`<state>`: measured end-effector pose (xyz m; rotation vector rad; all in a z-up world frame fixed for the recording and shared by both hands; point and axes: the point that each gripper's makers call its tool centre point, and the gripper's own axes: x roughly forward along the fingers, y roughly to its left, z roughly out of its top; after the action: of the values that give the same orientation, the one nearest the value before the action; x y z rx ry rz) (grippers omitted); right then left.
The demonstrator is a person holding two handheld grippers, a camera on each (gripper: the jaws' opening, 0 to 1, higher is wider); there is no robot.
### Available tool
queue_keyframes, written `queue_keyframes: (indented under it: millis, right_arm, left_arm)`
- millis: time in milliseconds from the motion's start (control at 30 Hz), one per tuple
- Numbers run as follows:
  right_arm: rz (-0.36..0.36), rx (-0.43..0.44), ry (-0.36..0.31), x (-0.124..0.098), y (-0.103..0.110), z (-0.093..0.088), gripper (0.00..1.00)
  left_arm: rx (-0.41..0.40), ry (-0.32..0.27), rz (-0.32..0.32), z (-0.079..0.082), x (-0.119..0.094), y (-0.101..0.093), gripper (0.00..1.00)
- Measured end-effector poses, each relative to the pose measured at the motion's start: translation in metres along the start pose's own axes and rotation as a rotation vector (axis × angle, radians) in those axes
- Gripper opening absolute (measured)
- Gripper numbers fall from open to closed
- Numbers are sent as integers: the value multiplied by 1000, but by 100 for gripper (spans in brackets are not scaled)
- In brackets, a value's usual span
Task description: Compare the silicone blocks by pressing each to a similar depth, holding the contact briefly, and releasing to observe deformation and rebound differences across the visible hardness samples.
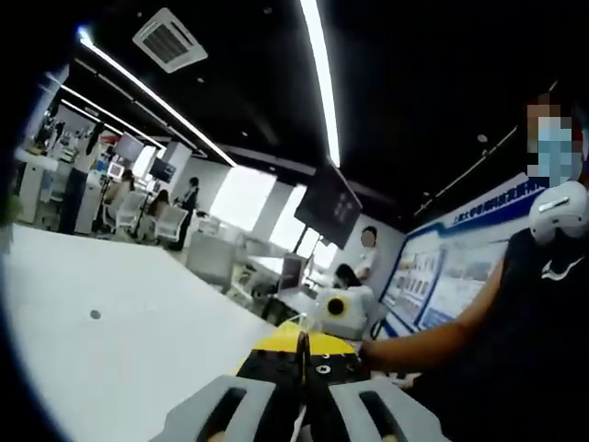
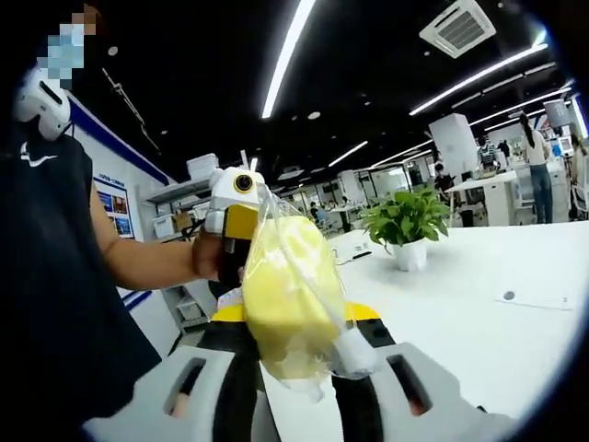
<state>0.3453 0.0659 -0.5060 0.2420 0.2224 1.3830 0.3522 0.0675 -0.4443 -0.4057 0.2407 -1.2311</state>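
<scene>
Right gripper (image 2: 296, 354) grips bagged yellow block (image 2: 287, 293).

- In the left gripper view, the left gripper (image 1: 302, 368) is running off the picture's edge at 6 o'clock, so the rear of its grey housing is being cut off.
- The writing on the blue wall board (image 1: 460, 253) at 3 o'clock is staying too small to read.
- The distant people by the desks at 9 o'clock are showing too small for any detail.
- In the right gripper view, the clear bag (image 2: 290, 295) with its yellow block is covering the tips of the right gripper (image 2: 294, 354).
- The bag is also hiding the lower part of the other gripper (image 2: 235, 216) behind it, at 11 o'clock.
</scene>
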Motion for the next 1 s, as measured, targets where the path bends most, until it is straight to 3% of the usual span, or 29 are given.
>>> queue_keyframes:
  millis: [600, 667, 900, 1000]
  right_arm:
    - [-11, 67, 112, -2, -10, -12, 6]
    - [-15, 62, 111, -2, -11, -12, 5]
    - [-12, 69, 140, -2, -11, -16, 3]
    - [-9, 43, 139, -1, -12, -16, 2]
  left_arm:
    - [89, 37, 35, -11, 0, 11, 0]
    - [146, 29, 37, -11, 0, 11, 0]
    - [132, 55, 39, -15, -1, 14, 0]
    - [38, 63, 39, -15, -1, 16, 0]
